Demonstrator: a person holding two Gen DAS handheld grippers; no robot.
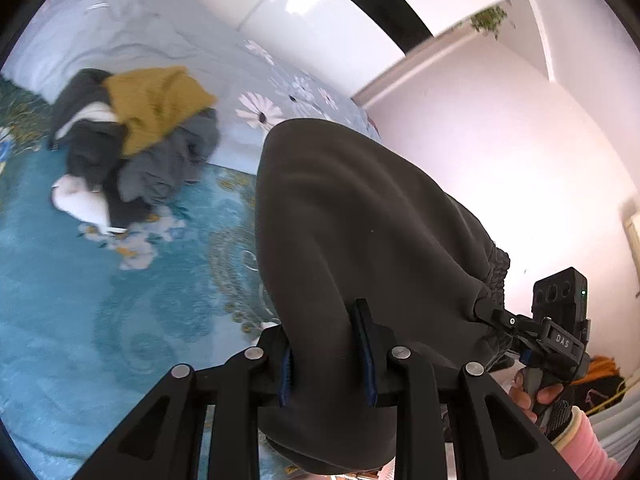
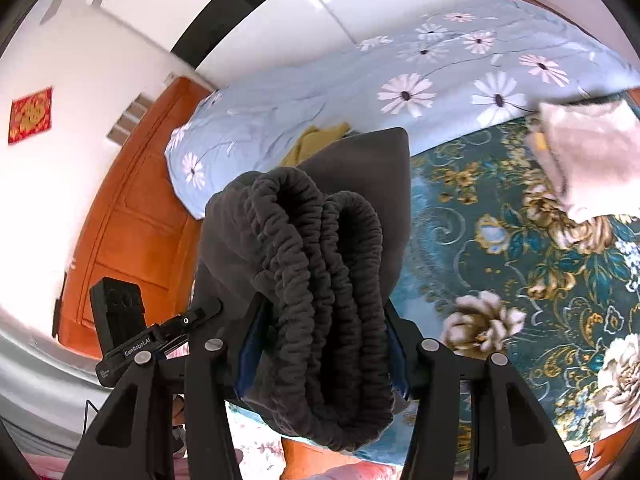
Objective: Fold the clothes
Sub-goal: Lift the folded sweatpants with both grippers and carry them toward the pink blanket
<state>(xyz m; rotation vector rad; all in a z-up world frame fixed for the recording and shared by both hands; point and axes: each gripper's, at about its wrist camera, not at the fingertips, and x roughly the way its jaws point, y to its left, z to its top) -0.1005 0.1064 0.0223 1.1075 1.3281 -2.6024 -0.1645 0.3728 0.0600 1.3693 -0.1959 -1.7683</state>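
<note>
The left gripper point(image 1: 328, 360) points downward, its two fingers clamped on a fold of dark cloth. The right gripper point(image 2: 322, 356) also tilts downward, jaws half apart and pinched on a thick bunched waistband. A hand point(image 1: 538, 394) in a pink sleeve grips the right gripper's handle.

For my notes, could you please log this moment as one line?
left gripper: shut on dark garment | right gripper: shut on its waistband | clothes pile: on bed
</note>
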